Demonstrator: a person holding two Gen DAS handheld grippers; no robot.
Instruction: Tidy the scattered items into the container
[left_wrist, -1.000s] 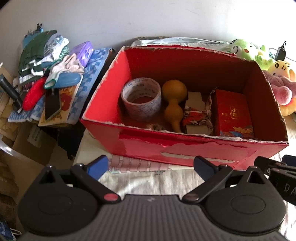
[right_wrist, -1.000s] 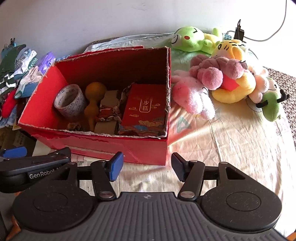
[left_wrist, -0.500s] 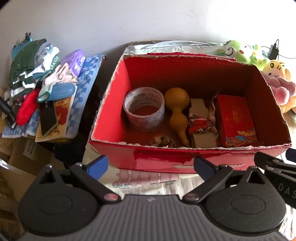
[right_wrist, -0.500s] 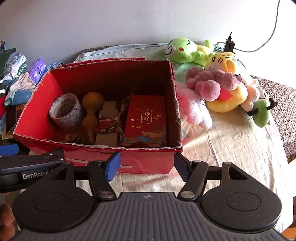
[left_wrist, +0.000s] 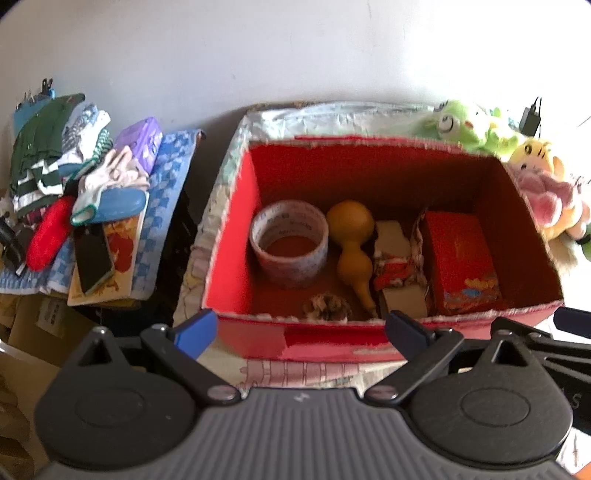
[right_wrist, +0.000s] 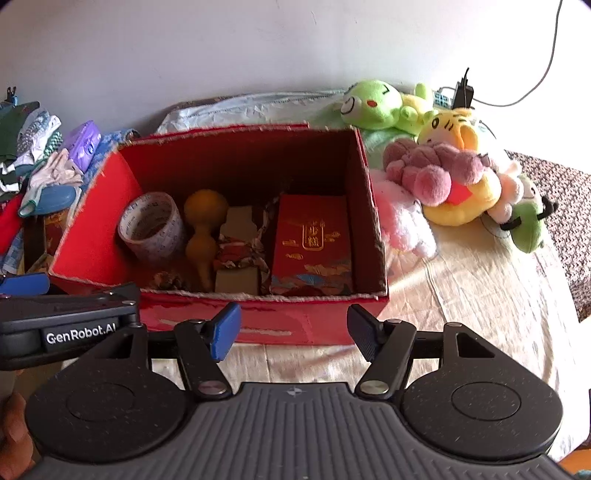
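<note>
Sitting on the cloth-covered desk (right_wrist: 480, 295), the red box (left_wrist: 236, 236) holds a tape roll (left_wrist: 289, 242), a yellow gourd (left_wrist: 351, 240) and a red packet (right_wrist: 314, 243). It lies just ahead of the left hand-held gripper (left_wrist: 299, 326) and the right hand-held gripper (right_wrist: 293, 330); both are released, with nothing between the fingers. Only the right view shows fully the plush toys (right_wrist: 443, 162) beside the box and a cable on the white wall (right_wrist: 221, 44). The left view shows better the pile of clothes (left_wrist: 74, 166) at the left.
</note>
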